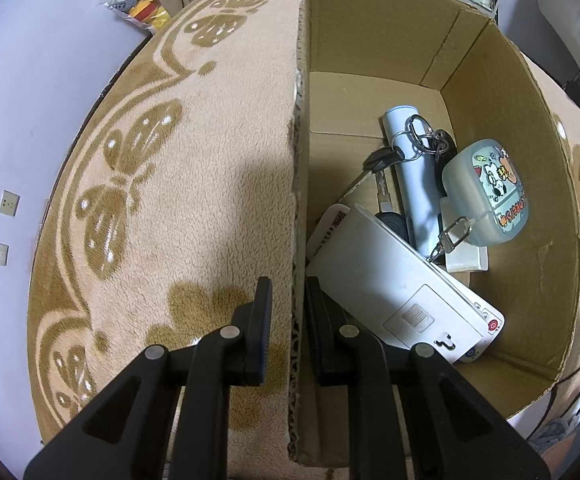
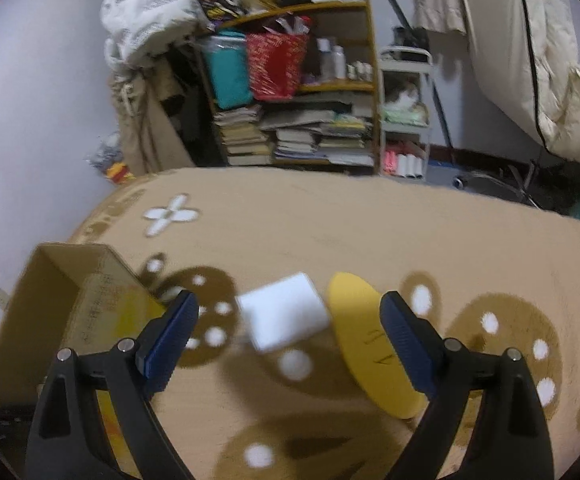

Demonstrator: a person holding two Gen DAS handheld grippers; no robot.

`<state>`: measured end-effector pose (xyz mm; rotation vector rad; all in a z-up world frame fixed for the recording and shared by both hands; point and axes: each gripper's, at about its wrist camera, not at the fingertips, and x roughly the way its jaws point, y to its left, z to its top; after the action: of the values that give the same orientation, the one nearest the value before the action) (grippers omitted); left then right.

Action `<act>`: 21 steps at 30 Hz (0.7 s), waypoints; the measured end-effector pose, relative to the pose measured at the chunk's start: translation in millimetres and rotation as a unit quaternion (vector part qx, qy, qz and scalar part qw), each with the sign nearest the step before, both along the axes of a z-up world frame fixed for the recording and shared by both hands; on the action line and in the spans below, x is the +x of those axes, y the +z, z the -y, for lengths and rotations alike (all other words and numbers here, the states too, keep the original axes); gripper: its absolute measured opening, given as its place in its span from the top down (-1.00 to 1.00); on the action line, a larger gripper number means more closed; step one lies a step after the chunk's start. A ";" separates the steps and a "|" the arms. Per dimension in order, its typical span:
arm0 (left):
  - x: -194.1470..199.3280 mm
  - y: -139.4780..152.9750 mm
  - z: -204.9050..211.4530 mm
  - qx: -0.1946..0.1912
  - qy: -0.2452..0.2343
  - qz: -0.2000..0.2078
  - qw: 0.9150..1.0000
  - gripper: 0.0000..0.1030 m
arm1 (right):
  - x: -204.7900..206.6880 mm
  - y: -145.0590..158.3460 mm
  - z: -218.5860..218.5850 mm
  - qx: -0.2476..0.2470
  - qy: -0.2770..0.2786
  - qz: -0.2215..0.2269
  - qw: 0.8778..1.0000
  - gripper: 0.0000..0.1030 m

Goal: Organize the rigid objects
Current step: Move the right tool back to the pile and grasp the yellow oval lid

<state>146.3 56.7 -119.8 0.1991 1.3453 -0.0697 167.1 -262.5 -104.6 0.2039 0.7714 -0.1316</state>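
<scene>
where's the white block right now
In the right wrist view, the white block lies on the patterned rug between the open right gripper fingers, beside a yellow disc.

blanket | on it: cardboard box, white block, yellow disc

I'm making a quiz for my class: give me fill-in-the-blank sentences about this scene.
1. The left gripper is clamped on the wall of the cardboard ____.
2. The keys lie ____ the box.
3. The right gripper is ____.
4. Beside the white block lies a ____ disc.

Missing words: box; inside; open; yellow
</scene>
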 end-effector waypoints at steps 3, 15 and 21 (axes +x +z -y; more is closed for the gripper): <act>0.0 0.0 -0.1 0.000 0.000 0.000 1.000 0.69 | 1.7 -12.8 10.6 -0.004 -0.008 -0.009 1.000 -0.88; 0.0 -1.4 0.3 0.002 -0.004 0.001 1.000 0.70 | 3.0 -48.2 33.3 -0.044 -0.017 -0.051 0.998 -0.65; 0.6 -1.5 -0.1 0.002 -0.003 0.000 1.000 0.70 | 5.8 -61.8 41.6 -0.034 -0.015 -0.067 0.997 -0.34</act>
<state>146.9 56.8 -121.2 0.2062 1.3449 -0.0720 172.9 -304.1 -166.4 0.1438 0.8968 -0.2013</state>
